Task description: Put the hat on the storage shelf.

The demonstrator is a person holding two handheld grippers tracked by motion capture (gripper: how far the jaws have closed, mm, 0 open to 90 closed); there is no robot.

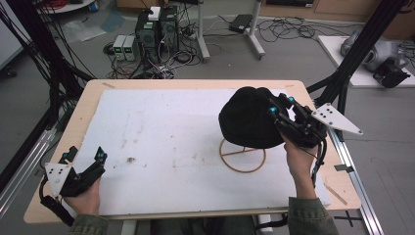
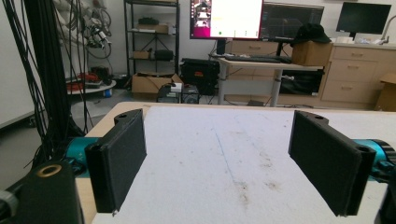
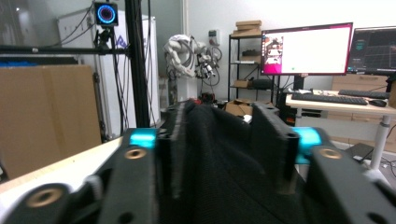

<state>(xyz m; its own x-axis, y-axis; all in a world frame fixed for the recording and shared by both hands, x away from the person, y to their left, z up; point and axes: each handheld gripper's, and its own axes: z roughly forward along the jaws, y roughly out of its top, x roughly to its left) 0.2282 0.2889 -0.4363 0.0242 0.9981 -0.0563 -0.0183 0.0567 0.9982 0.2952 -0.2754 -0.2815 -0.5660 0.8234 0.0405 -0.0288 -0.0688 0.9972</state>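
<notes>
**High view: right gripper clamped on the black beanie**

The right gripper [image 1: 280,106] pinched the black beanie [image 1: 247,117], held above the wooden ring stand [image 1: 242,155] at the right of the white foam mat [image 1: 161,147]. The left gripper [image 1: 84,155] rested at the near-left corner, jaws spread wide, holding nothing.

A black knit beanie [image 1: 247,117] is held up off the white mat, gripped at its right edge between the jaws of the right gripper [image 1: 280,106]. Its rounded crown is seen bulging to that gripper's left. A thin wooden ring stand [image 1: 242,156] lies flat just below the beanie, near the gripper.
</notes>
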